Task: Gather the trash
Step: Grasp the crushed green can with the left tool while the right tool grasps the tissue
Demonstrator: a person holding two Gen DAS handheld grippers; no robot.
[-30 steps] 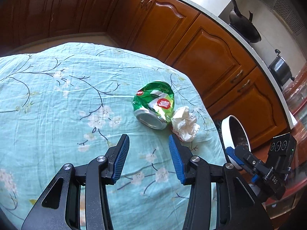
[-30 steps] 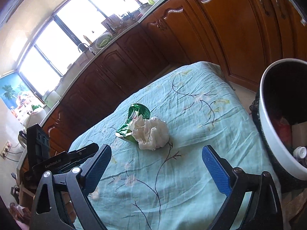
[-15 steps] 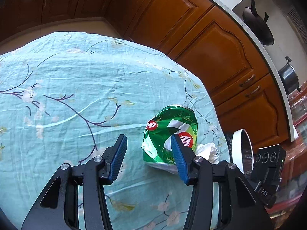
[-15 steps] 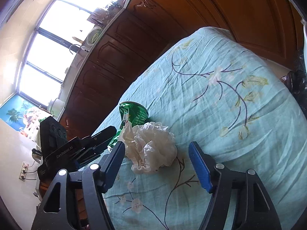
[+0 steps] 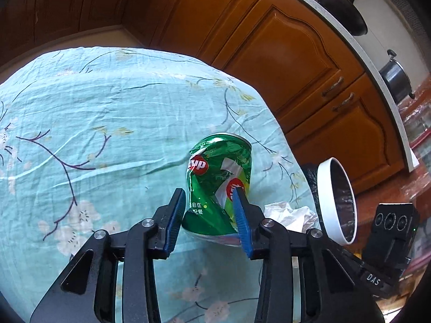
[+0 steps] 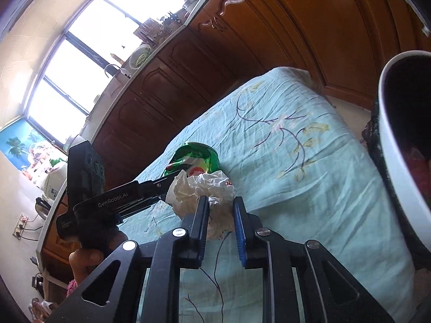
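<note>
A crushed green soda can (image 5: 218, 172) lies on the pale blue flowered tablecloth (image 5: 107, 123). My left gripper (image 5: 208, 192) straddles the can's near end; its jaws are closing and both blue pads touch the can's sides. A crumpled white tissue wad (image 6: 204, 185) lies just right of the can (image 6: 196, 156), touching it. My right gripper (image 6: 220, 199) has its jaws closing on the near part of the tissue, which is pinched between the pads. The tissue (image 5: 288, 212) also shows in the left wrist view, behind the right finger.
A white-rimmed trash bin (image 6: 390, 134) with a dark liner stands off the table's right edge, also seen as the bin (image 5: 322, 183). Wooden cabinets (image 5: 282, 53) run close behind the table. A wok and a pot sit on the counter.
My left gripper moved forward until the can sat between its fingers, then narrowed onto it. My right gripper's jaws went from wide open to pinching the tissue.
</note>
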